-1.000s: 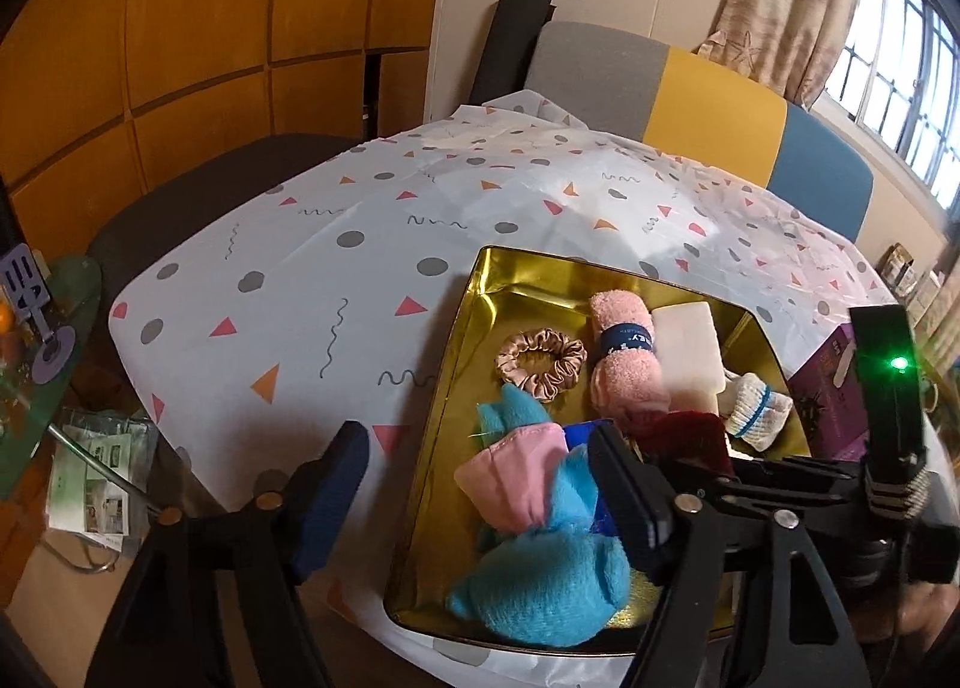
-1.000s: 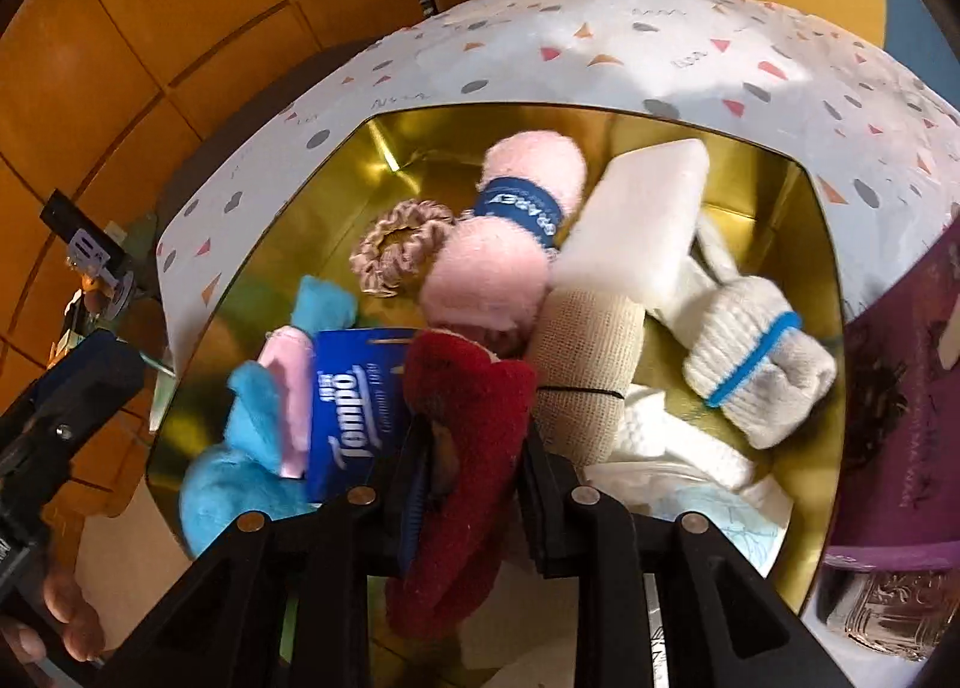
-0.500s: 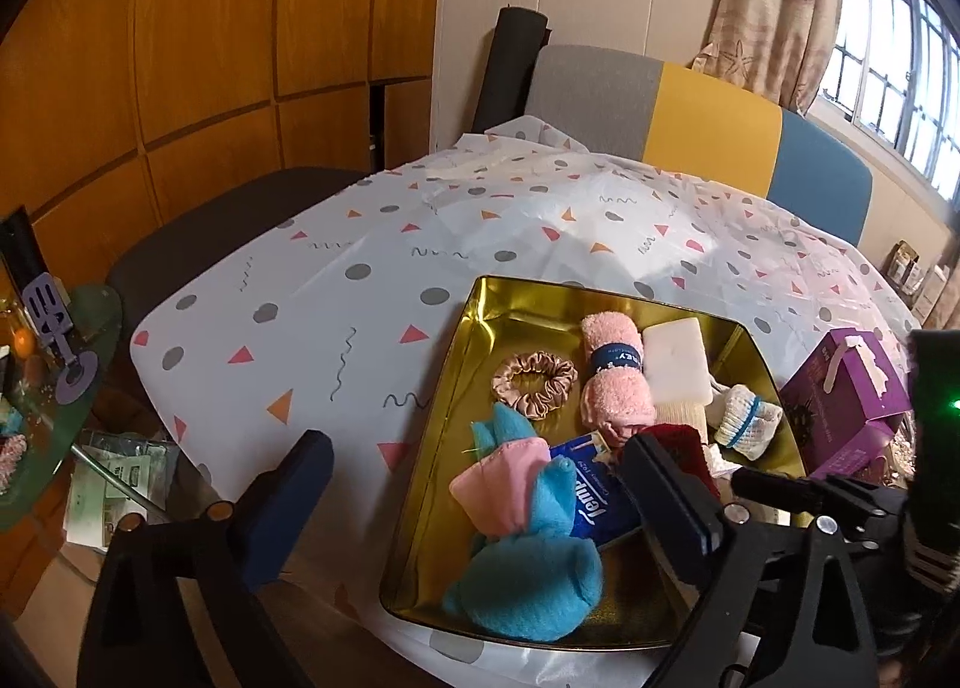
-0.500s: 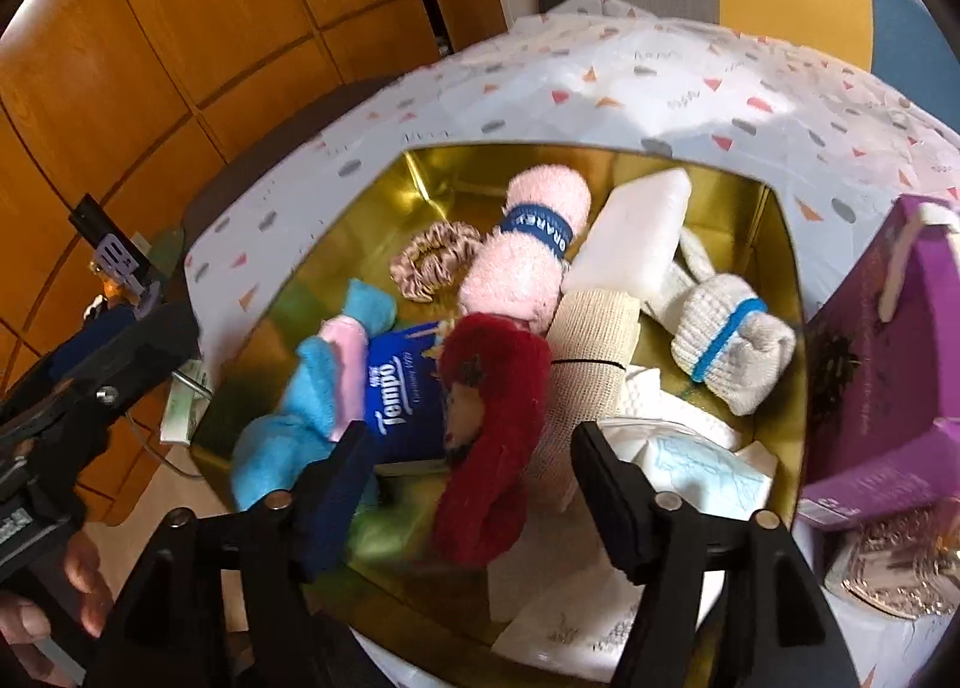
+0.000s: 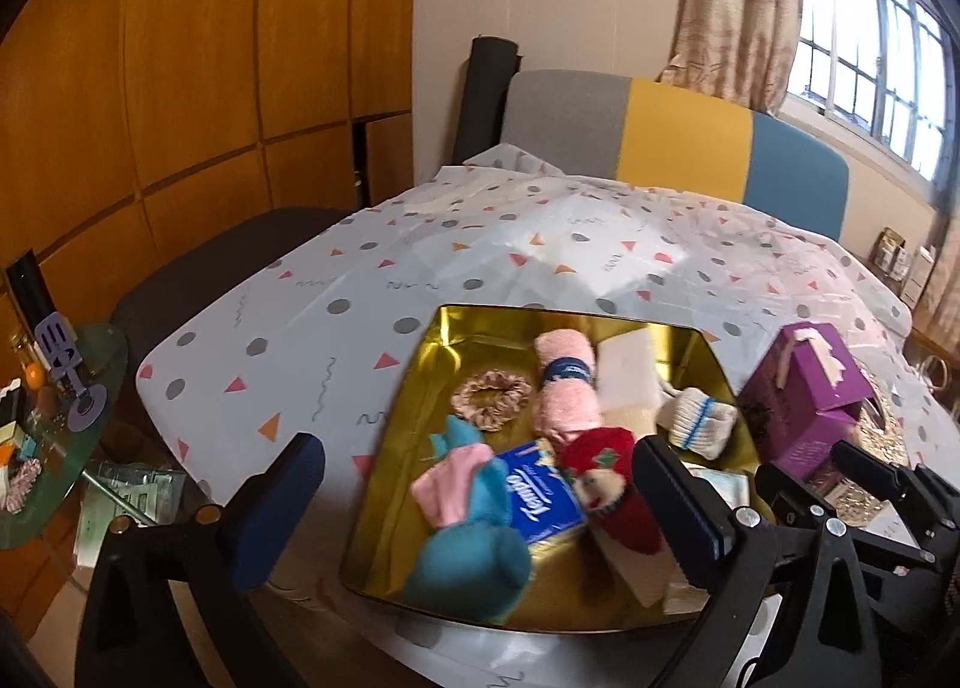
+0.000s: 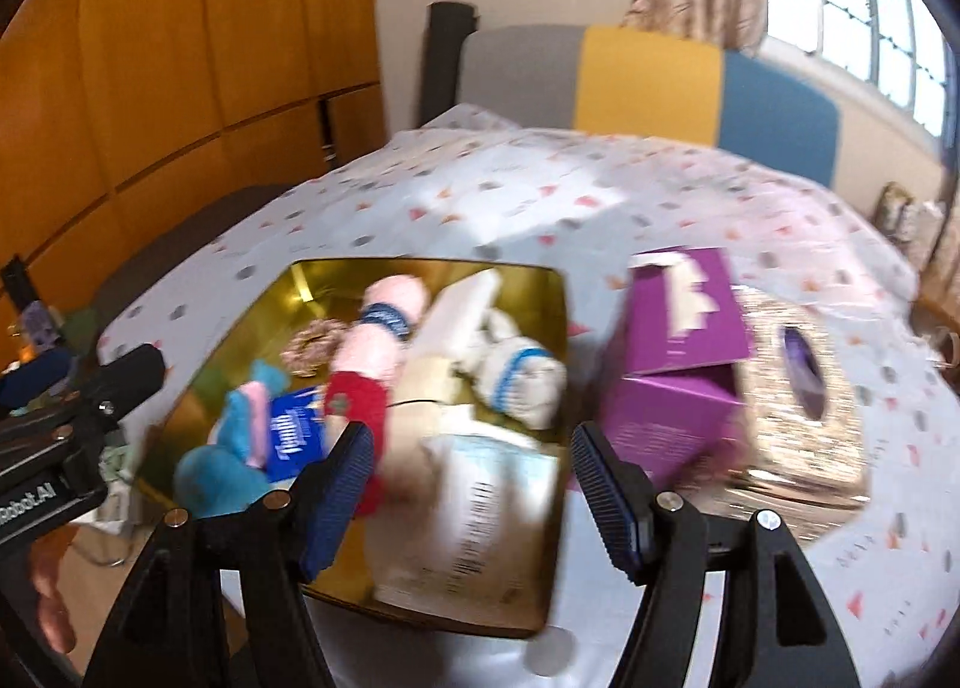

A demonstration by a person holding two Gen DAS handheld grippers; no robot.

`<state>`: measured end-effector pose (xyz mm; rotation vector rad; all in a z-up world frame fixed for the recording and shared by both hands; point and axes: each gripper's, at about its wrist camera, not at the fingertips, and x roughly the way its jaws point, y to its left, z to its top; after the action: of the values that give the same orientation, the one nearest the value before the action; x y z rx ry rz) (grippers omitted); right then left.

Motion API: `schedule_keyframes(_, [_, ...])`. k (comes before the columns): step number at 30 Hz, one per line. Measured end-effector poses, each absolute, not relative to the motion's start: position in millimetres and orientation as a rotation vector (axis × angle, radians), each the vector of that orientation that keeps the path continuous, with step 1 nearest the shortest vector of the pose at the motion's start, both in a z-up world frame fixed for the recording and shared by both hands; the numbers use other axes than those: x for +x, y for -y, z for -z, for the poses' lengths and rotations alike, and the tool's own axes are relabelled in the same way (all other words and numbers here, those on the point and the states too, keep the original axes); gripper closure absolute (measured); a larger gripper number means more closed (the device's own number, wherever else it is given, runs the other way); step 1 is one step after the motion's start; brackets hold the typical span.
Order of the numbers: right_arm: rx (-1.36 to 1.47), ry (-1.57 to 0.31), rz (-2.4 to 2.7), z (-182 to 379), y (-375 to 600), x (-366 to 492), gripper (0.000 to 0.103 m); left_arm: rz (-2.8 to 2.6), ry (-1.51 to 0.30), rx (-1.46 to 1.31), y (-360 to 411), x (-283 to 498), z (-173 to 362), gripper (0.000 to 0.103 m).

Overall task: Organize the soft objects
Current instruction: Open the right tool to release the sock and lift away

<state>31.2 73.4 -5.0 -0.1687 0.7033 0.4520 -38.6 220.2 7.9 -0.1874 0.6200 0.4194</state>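
Observation:
A gold tray (image 5: 420,388) (image 6: 240,340) on the patterned tablecloth holds soft things: a red plush sock (image 5: 606,478) (image 6: 357,406), a blue tissue pack (image 5: 540,499), a teal and pink cloth (image 5: 468,532), a pink rolled towel (image 5: 567,388), a scrunchie (image 5: 492,400), a white sponge (image 5: 630,376) and a white rolled sock (image 5: 699,427). My left gripper (image 5: 480,514) is open and empty above the tray's near edge. My right gripper (image 6: 471,484) is open and empty, raised above the tray's near right part; the view is blurred.
A purple box (image 5: 810,388) (image 6: 678,358) stands right of the tray, with a glittery tissue box (image 6: 798,400) beyond it. A striped sofa (image 5: 660,129) lies behind the table. A glass side table (image 5: 102,382) with clutter is at the left.
My right gripper opened, let go of the red plush sock in the tray, and pulled back and up. My left gripper also drew back and rose.

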Motion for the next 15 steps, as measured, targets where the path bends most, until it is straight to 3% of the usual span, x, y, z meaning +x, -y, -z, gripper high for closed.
schedule_keyframes(15, [-0.141,-0.646,-0.359,-3.5,-45.0,23.9,0.033,-0.422,-0.616,-0.177,-198.5,-38.5,-8.1,0.0])
